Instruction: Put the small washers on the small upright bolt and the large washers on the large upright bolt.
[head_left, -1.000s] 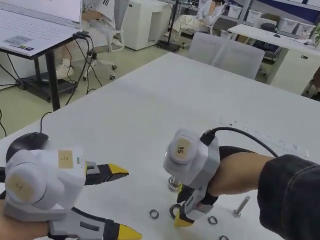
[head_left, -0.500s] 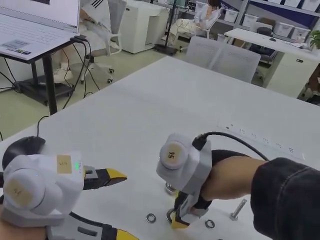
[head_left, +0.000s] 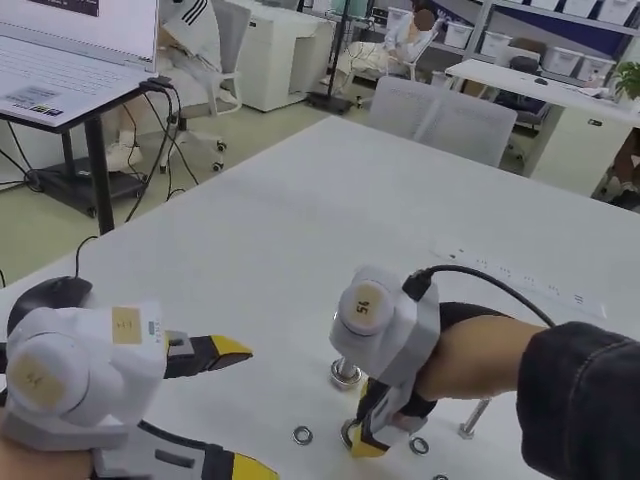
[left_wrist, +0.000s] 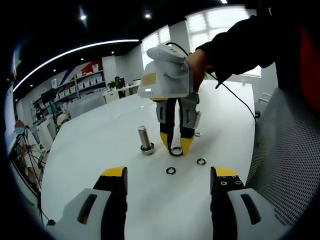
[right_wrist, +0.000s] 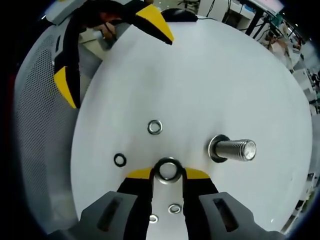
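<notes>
Right gripper (right_wrist: 168, 174) was clenched on a large washer (right_wrist: 168, 160), the ring pinched by its outer edge between the yellow tips, low over the white table (head_left: 300, 230). I could not tell whether it had cleared the surface. The large upright bolt (right_wrist: 234, 149) stood head-down just beside the tips. Left gripper (head_left: 238, 408) was released, jaws wide, holding nothing, well apart from the work. The small bolt (head_left: 472, 418) stood on the far side of the right hand, close by the sleeve. Loose small washers (right_wrist: 150, 127) lay scattered near the tips.

Risks I noted:
- The edge grip on a thin steel ring looked slight. A twist during the lift could flip it or shoot it out.
- The hole had to meet the bolt tip squarely. A tilted ring would likely catch on the thread and hang crooked.
- The bolt rested only on its head. A sideways knock from a jaw could topple it into the washers.
- Jaws sweeping low could scatter the loose washers.
</notes>
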